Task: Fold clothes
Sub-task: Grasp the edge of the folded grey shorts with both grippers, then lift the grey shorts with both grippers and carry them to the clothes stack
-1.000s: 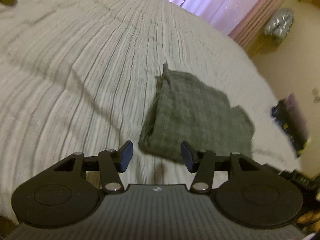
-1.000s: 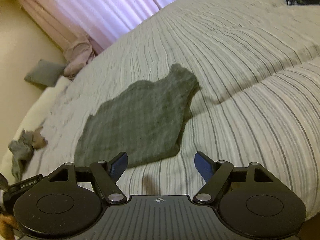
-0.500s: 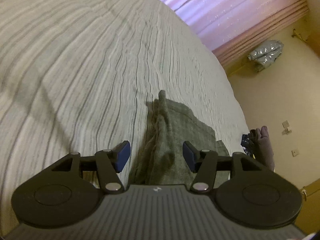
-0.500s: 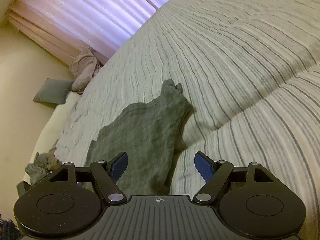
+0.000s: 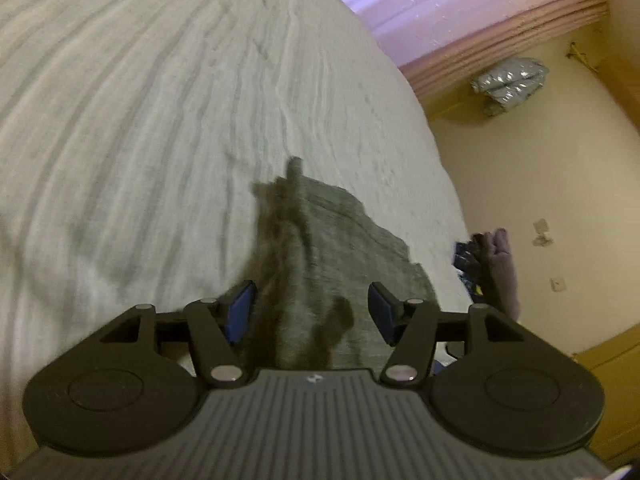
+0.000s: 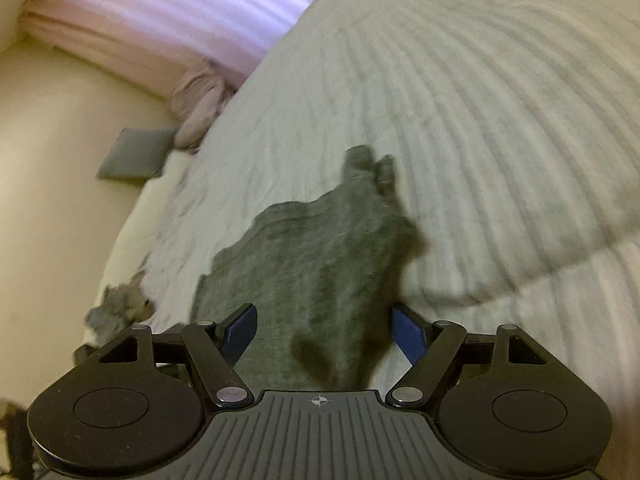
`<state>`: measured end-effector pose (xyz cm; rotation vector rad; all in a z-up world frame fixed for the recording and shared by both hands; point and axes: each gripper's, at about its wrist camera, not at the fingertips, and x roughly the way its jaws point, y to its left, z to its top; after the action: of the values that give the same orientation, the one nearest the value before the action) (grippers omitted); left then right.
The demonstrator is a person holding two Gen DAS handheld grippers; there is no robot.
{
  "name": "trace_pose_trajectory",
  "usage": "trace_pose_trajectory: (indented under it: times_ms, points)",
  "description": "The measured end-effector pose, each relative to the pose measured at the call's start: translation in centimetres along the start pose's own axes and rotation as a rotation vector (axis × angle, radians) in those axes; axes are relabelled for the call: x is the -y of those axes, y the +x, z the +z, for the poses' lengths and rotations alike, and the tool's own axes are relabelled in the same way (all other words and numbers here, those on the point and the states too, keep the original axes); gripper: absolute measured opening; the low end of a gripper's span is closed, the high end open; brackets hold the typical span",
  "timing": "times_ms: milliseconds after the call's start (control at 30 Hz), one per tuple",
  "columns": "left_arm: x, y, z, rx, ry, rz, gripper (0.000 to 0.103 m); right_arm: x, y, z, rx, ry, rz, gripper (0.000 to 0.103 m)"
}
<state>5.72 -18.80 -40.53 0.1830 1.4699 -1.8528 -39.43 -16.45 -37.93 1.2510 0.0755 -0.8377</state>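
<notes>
Grey garment (image 5: 344, 248) was seen spread on the striped bed cover (image 5: 140, 140), reaching toward 12 o'clock from both cameras. The left gripper (image 5: 312, 310) and right gripper (image 6: 324, 330) were held over its near end, each with fingers apart and nothing clamped. Pink curtains (image 6: 180, 4) were seen at 11 o'clock

You are working in a home bedroom. A wide bed under a pale quilt with thin grey stripes (image 5: 160, 140) fills both views. Beyond it hang pink pleated curtains (image 6: 168, 12) lit from behind, against cream-yellow walls (image 5: 532, 168). A flat grey cushion (image 6: 134, 159) and small heaps of crumpled clothing (image 6: 120, 312) lie beside the bed's edge.
</notes>
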Motion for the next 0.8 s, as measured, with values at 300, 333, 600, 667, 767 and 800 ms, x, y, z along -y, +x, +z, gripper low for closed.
trace_pose_trajectory:
  times_ms: [300,333,600,667,767,800]
  points:
    - [0.0,0.7,0.0,-0.009,-0.005,-0.009,0.033,0.1,3.8,0.8,-0.078,0.000,0.159,0.059]
    - [-0.2,0.8,0.1,-0.007,-0.012,-0.012,0.030,0.1,4.1,1.0,-0.081,-0.004,0.175,0.059]
    - [-0.4,2.5,0.7,-0.024,-0.021,-0.005,0.024,0.9,7.2,2.8,-0.152,-0.002,0.227,0.031]
    - [-0.2,2.5,1.0,-0.035,-0.036,-0.007,0.014,0.8,7.4,3.0,-0.159,0.002,0.218,0.026]
    - [1.5,2.4,1.8,-0.050,-0.026,0.006,0.010,0.3,6.9,3.3,-0.157,0.007,0.188,0.011]
    - [2.3,2.4,2.1,-0.054,-0.021,0.003,0.010,-0.1,6.4,3.5,-0.150,0.010,0.177,0.010]
